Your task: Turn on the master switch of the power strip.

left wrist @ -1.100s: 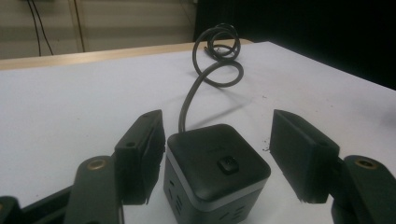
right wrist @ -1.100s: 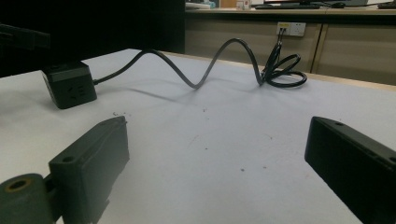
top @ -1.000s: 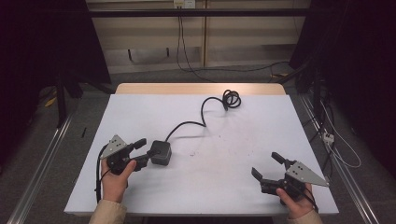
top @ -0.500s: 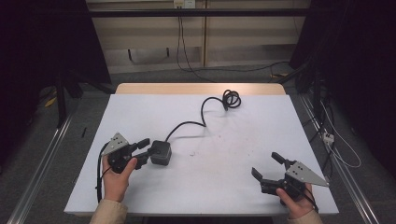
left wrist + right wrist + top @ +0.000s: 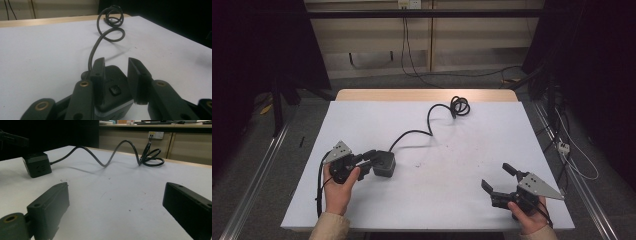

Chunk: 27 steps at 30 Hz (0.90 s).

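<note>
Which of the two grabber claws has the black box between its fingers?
The left gripper. Its jaws have just been closing around the black box with the cable; one pad looks not quite touching. The right gripper stands wide open over bare white table.

The left hand (image 5: 339,187) sat at the lower left of the high view, holding the left gripper (image 5: 371,161) pointed toward frame right. Its jaws had just been closing, a thing between them. The right hand (image 5: 527,212) rested at the lower right, its right gripper (image 5: 498,177) aimed up-left, jaws spread wide with nothing between.
</note>
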Each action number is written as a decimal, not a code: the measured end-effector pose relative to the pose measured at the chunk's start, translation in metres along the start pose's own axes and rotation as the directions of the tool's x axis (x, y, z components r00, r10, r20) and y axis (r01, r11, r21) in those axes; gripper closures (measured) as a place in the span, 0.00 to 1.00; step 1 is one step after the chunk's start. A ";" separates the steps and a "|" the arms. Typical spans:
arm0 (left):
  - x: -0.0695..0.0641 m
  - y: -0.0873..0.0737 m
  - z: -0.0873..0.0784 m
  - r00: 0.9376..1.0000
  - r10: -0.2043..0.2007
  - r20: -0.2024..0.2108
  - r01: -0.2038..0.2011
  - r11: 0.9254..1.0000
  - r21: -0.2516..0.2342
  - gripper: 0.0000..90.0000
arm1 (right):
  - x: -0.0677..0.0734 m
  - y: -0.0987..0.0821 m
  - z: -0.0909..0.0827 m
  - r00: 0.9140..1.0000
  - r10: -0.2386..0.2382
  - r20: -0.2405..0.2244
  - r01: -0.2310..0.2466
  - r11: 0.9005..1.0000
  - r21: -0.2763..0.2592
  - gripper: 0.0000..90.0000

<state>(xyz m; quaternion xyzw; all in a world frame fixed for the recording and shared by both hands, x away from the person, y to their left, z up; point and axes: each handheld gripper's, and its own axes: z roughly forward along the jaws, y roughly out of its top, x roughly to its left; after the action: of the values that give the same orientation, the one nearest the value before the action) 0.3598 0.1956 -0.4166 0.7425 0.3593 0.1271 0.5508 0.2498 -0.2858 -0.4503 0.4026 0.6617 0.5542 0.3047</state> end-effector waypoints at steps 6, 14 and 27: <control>0.001 0.001 0.001 1.000 0.002 0.010 -0.002 1.000 0.013 0.80 | 0.000 0.000 0.000 1.000 0.000 0.000 0.000 1.000 0.000 0.07; 0.001 0.002 0.005 1.000 -0.006 0.021 0.006 1.000 0.021 0.84 | -0.001 0.000 0.000 1.000 -0.003 0.000 0.003 1.000 0.002 0.07; 0.002 0.003 0.006 1.000 -0.004 0.004 0.003 1.000 0.028 0.87 | -0.001 0.000 0.000 1.000 -0.005 0.003 0.005 1.000 0.002 0.08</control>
<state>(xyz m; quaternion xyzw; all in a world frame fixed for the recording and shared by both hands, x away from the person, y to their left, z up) 0.3660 0.1923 -0.4164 0.7499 0.3612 0.1195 0.5412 0.2500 -0.2867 -0.4502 0.4021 0.6626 0.5524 0.3066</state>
